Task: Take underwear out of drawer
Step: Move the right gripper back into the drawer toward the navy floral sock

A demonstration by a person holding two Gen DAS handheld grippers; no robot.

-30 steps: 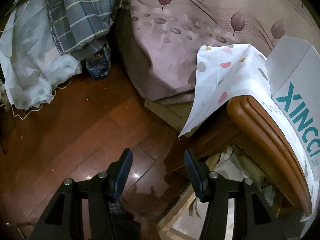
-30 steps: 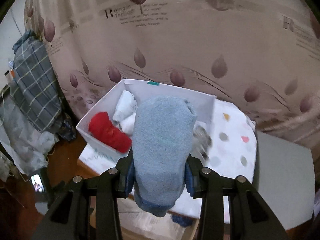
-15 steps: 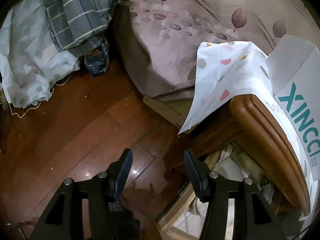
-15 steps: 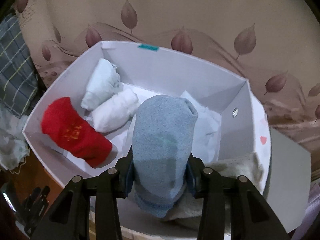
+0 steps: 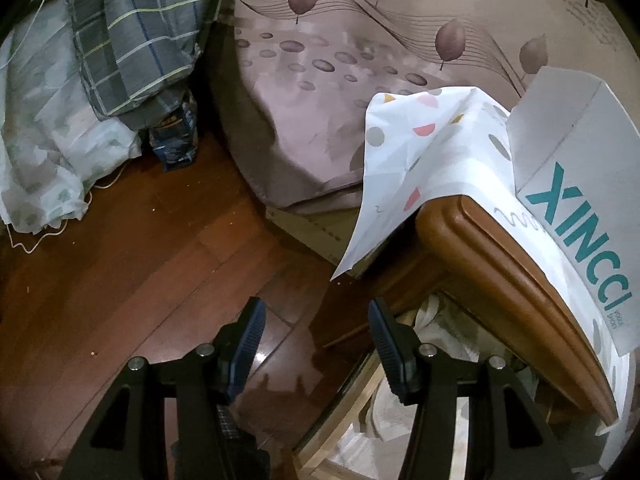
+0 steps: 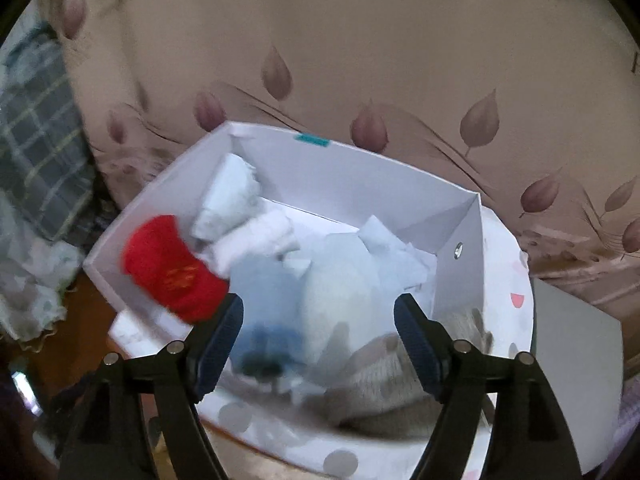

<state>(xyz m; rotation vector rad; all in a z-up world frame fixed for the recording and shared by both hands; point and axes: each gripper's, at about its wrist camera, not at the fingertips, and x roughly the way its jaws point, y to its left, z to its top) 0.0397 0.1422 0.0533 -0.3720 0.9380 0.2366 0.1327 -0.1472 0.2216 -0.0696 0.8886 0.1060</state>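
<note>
In the right wrist view my right gripper (image 6: 318, 312) hangs over an open white box (image 6: 360, 168), its jaws opening. A light blue rolled underwear (image 6: 264, 300) shows blurred between the fingers, loose of both pads, low in the box. A red roll (image 6: 172, 268) and white rolls (image 6: 232, 196) lie in the box's left part. In the left wrist view my left gripper (image 5: 316, 312) is open with nothing in it, above the wood floor beside the open drawer (image 5: 360, 412), where pale fabric (image 5: 436, 320) shows.
The box stands on a dotted cloth (image 5: 420, 140) over the wooden nightstand (image 5: 500, 264). A bed with a leaf-print cover (image 6: 360, 40) lies behind it. A grey-beige cloth (image 6: 384, 396) and a grey lid (image 6: 576, 360) lie by the box. Plaid and pale bedding (image 5: 132, 40) is piled at the far left.
The right gripper came in over the box with the blue roll, then spread its fingers and let it go; the roll now sits lower and blurred. The left gripper has hardly moved.
</note>
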